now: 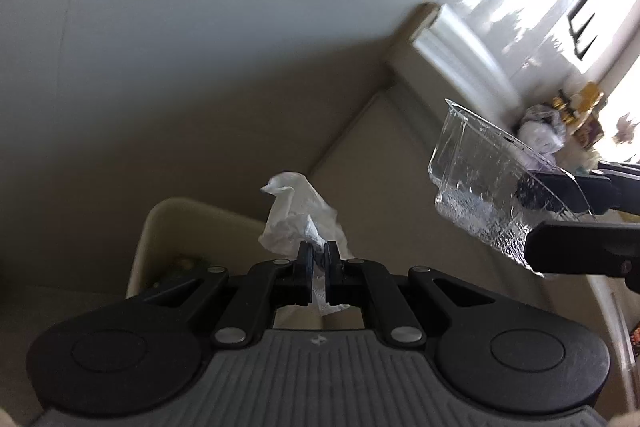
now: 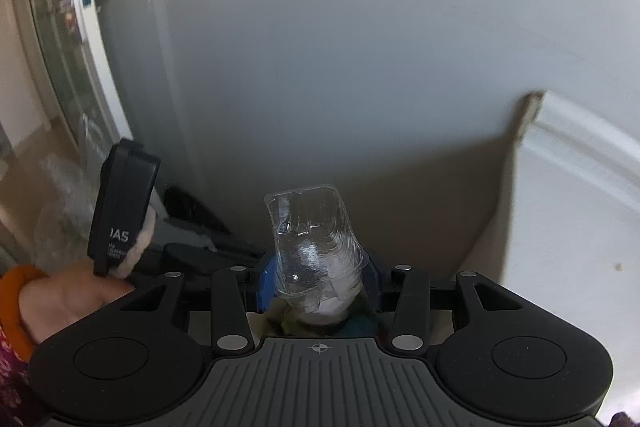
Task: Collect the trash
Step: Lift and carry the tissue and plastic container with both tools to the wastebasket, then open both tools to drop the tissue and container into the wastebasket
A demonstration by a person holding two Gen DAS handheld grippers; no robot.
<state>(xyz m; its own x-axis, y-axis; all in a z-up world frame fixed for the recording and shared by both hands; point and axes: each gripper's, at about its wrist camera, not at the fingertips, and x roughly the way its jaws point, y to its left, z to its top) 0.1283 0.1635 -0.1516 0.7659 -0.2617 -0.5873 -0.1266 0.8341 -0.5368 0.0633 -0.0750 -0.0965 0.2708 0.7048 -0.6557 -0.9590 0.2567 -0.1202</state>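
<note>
My left claw (image 1: 319, 259) clenched on crumpled tissue (image 1: 298, 223), frame centre; right claw (image 2: 318, 281) grasping clear plastic tub (image 2: 314, 235).

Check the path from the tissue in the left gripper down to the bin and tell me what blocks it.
Nothing visible blocks it. The left gripper is shut on the crumpled tissue, and the beige bin sits open just below and to the left. The clear plastic tub in the right gripper hangs off to the right, apart.
</note>
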